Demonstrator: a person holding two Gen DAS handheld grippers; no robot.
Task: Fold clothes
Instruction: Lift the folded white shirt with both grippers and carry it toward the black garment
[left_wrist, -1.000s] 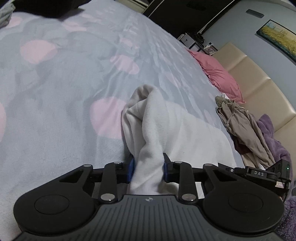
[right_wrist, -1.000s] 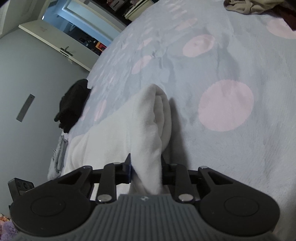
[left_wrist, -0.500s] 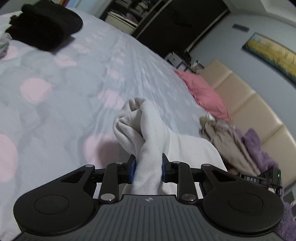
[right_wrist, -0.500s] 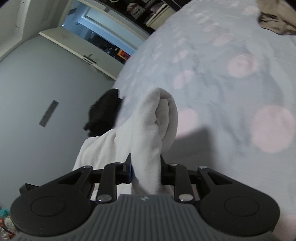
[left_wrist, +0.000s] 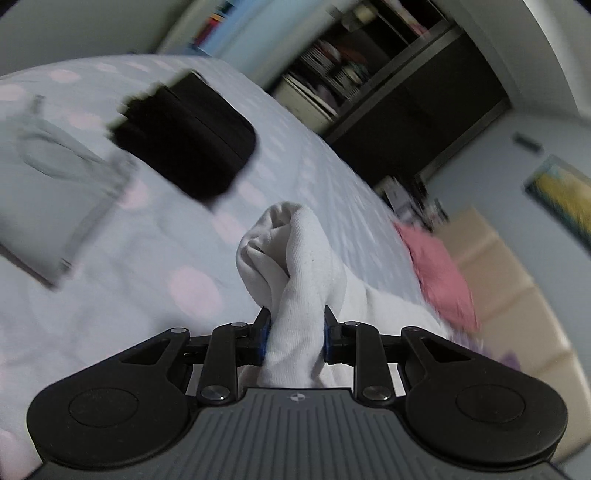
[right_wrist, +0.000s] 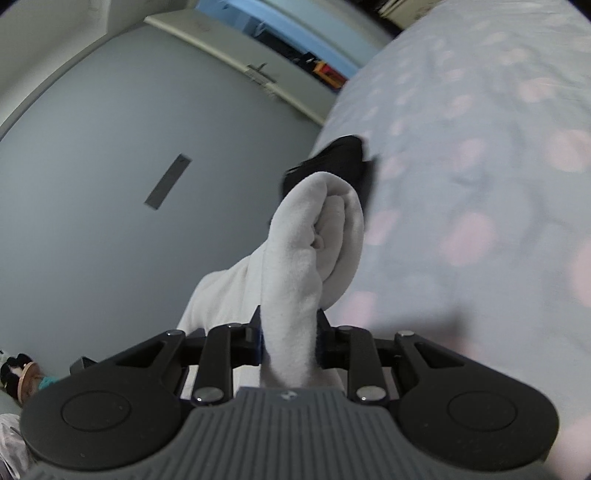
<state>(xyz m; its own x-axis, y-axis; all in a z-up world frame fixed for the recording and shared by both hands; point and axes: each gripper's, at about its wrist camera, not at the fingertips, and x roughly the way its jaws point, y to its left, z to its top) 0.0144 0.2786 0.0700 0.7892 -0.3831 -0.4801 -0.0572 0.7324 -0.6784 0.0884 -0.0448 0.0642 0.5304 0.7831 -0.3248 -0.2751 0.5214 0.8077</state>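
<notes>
A white garment (left_wrist: 299, 266) is held up off the bed, bunched into a thick fold at each end. My left gripper (left_wrist: 295, 328) is shut on one bunched end of it. My right gripper (right_wrist: 290, 332) is shut on the other end of the white garment (right_wrist: 314, 236), which rolls over above the jaws. The cloth hangs away behind both grippers toward the bed. Both views are blurred by motion.
The bed (left_wrist: 155, 266) has a pale blue cover with pink dots. On it lie a folded black garment (left_wrist: 188, 136) and a folded grey one (left_wrist: 55, 177). A pink pillow (left_wrist: 439, 273) and a beige headboard (left_wrist: 517, 280) are at the right. A grey wall (right_wrist: 110, 177) stands beside the bed.
Both grippers have risen and swung forward with the white garment, lifting it off the bed. The black garment and grey garment have come into the left view; the wall fills more of the right view.
</notes>
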